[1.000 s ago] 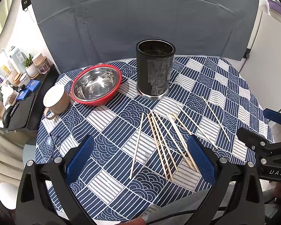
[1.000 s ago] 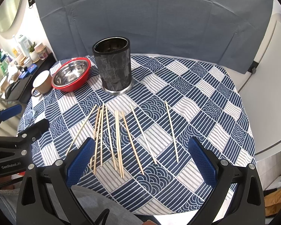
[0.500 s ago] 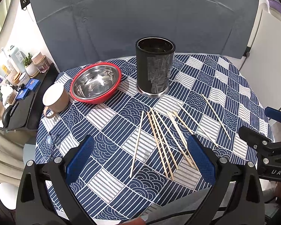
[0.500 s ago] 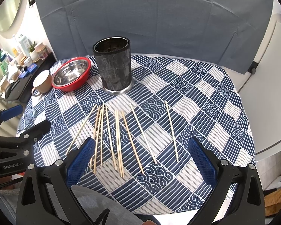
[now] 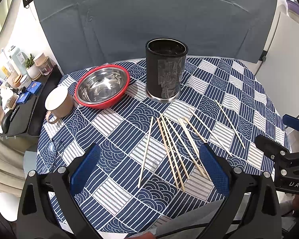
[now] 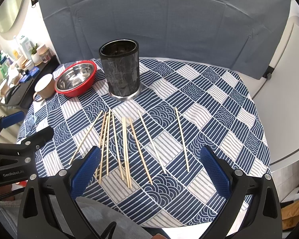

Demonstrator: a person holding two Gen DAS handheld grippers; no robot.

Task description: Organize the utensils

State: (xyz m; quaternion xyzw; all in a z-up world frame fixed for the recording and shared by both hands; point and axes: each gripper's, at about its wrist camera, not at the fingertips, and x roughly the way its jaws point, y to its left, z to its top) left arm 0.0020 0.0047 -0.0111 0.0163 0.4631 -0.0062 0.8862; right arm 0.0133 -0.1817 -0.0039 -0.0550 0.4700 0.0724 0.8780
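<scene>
In the left wrist view, the left tongs (image 5: 149,169) hang spread wide over the near edge of the round table (image 5: 259,91) with its blue-and-white patterned cloth, holding nothing, and the scene sits almost exactly as it did a second ago, with only a slight drift of the camera. The loose wooden chopsticks (image 5: 173,147) lie scattered flat on the cloth between the blue pads and the tall black cylindrical utensil holder (image 5: 166,69), which stands upright farther back; none are inside it as far as can be seen. Left of the holder rest a red-rimmed steel bowl (image 5: 102,86) and, just beside it, a beige ceramic mug (image 5: 58,103). Only this view shows the right tongs (image 5: 289,139) from the side, at the right edge, where the white letters "DAS" can be read on the black body. In the right wrist view, the right tongs (image 6: 149,169) are likewise spread and empty above the near ends of the chopsticks (image 6: 125,147), unchanged from the earlier frame. The holder (image 6: 120,69), bowl (image 6: 75,77) and mug (image 6: 44,87) stand behind. Here the left tongs (image 6: 29,129) enter from the left, printed "GenRobot.AI", and one chopstick lies well apart to the right.
</scene>
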